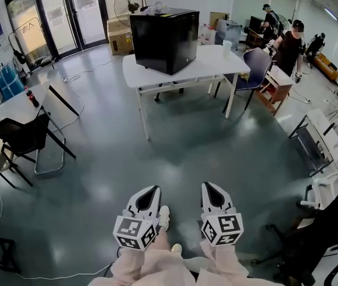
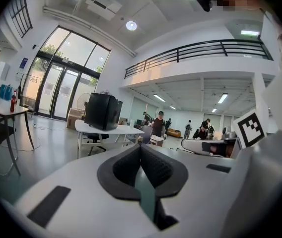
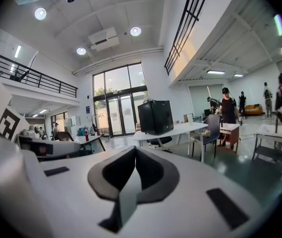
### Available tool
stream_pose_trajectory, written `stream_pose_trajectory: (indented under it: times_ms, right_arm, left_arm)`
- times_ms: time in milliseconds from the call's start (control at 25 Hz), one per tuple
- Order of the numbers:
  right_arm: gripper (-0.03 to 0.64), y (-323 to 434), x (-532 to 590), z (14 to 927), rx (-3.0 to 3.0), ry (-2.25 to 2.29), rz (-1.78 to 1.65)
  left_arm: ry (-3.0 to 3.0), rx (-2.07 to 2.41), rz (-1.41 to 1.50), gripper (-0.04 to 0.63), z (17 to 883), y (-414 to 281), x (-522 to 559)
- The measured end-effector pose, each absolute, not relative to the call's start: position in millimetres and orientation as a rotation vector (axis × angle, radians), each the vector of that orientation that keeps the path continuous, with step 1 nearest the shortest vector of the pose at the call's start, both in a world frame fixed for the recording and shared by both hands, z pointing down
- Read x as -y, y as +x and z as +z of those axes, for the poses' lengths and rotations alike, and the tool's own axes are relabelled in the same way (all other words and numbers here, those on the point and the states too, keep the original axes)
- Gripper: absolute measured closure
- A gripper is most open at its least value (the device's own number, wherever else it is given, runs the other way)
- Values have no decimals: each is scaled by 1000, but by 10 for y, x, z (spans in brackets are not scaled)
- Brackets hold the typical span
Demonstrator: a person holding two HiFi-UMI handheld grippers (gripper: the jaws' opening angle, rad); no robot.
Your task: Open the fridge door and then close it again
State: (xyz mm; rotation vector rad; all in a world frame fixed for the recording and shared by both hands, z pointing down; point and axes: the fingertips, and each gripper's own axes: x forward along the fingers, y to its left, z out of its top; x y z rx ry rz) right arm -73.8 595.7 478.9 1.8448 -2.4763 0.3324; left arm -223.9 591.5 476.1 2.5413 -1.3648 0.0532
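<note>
Black and boxy, the fridge (image 1: 164, 39) stands on a white table (image 1: 216, 65) across the grey floor in the head view, well apart from both grippers. The left gripper (image 1: 155, 188) and the right gripper (image 1: 207, 185) sit side by side at the bottom edge, each carrying a cube with square black-and-white markers. These patterns are the only print that shows clearly here. No brand can be read on the fridge. This view alone shows a cardboard box (image 1: 120, 38) and a standing fan (image 1: 129, 5) behind the table, a white cup (image 1: 227, 47) on the table's right end and a blue chair (image 1: 250, 70) beside it.

The left gripper view looks along the left gripper (image 2: 141, 146). Its dark pads are pressed together with nothing between them. The fridge (image 2: 103, 111) is far ahead on its table. A small blue sign (image 2: 23, 62) hangs beside the glass doors (image 2: 56, 90), its lettering too small to read. A railed upper gallery (image 2: 200, 48), which the head view does not show, runs overhead.

In the right gripper view, the right gripper (image 3: 135, 148) is likewise closed tip to tip and empty. The fridge (image 3: 155, 116) is straight ahead and distant. The same doors (image 3: 116, 114) stand behind it, and a person in black (image 3: 226, 108) is at the right.
</note>
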Motion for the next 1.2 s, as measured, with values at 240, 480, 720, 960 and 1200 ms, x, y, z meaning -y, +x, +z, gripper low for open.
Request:
stream_pose_trajectory:
  times_ms: [240,480,720,960,1200]
  right_arm:
    - [605,-789,-5620,4781,2485,1845,315]
    - [604,-778,-5057,4747,2473,1842,302]
    - [605,-742,-4370,4510,2474,1871,263]
    - [604,-840,-3801,4401,2480,1880,250]
    - [604,-900,-3285,4351,2471,1894,213]
  left_arm:
    - [2537,1382,37,584,4766,-2299,-5584]
    - [2541,1381,26,584,4718,-2289,-4995]
    - [2585,1352,15,584,4521,-2213,-4339]
    - [2609,1342,-1,584,4375,-2290,-3744]
    - [2631,1330,-29,584,4309,-2341,-3172]
